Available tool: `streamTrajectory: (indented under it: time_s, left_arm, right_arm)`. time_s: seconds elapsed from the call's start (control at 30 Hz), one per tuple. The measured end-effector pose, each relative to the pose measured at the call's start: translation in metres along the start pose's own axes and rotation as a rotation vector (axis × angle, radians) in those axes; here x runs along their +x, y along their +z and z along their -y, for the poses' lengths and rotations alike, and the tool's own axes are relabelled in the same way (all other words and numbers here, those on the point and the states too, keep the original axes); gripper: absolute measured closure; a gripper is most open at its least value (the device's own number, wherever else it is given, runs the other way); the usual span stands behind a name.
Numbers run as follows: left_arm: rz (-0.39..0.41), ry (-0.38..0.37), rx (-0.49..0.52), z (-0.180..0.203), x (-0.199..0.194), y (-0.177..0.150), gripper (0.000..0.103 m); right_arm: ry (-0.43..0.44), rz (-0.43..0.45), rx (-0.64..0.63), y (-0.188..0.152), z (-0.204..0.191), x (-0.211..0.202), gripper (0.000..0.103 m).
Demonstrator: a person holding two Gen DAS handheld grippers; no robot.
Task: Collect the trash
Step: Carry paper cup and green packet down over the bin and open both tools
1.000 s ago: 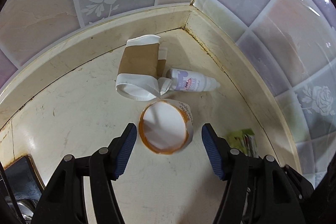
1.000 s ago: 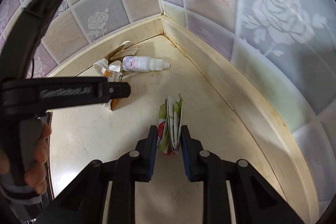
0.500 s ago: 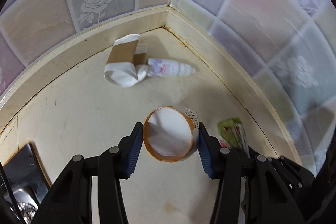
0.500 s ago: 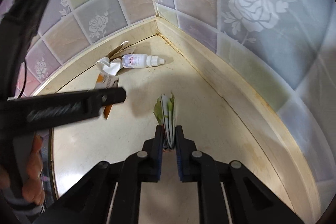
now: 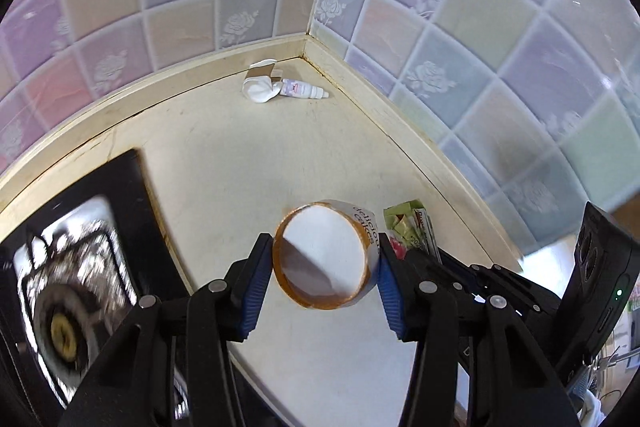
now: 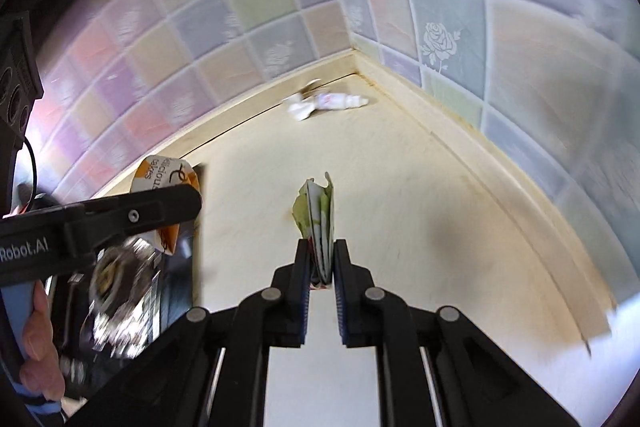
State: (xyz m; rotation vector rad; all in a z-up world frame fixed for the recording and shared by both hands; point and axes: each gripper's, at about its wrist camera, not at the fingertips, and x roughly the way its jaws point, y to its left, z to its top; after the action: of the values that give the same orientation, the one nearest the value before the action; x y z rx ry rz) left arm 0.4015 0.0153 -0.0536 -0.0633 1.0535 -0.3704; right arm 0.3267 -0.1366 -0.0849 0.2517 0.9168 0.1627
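Left wrist view: my left gripper (image 5: 326, 269) clamps the paper cup (image 5: 322, 255) by its sides, mouth toward the camera, nothing inside but white lining. It hangs above the worktop (image 5: 248, 163), beside the stove (image 5: 72, 267). My right gripper (image 6: 321, 267) pinches a folded wrapper (image 6: 318, 219) upright between nearly shut fingers. A crumpled paper (image 5: 260, 89) and small bottle (image 5: 304, 91) lie touching in the far corner.
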Motion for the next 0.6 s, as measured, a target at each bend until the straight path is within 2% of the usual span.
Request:
streamTrajectory:
  time_s: [0.17,0.3,0.6]
  left_arm:
    - [0.037,0.022,-0.016,0.020,-0.052,-0.061,0.055]
    - [0.054,0.037,-0.018,0.042,-0.077,-0.113,0.055]
    - [0.053,0.049,0.015,0.083,-0.101,-0.227,0.055]
  right_arm:
    - [0.059,0.002,-0.045,-0.043,-0.010,-0.051,0.093]
    - [0.096,-0.001,-0.078,-0.077,-0.015,-0.088,0.093]
    - [0.141,-0.039,-0.139,-0.159,-0.015,-0.145,0.093]
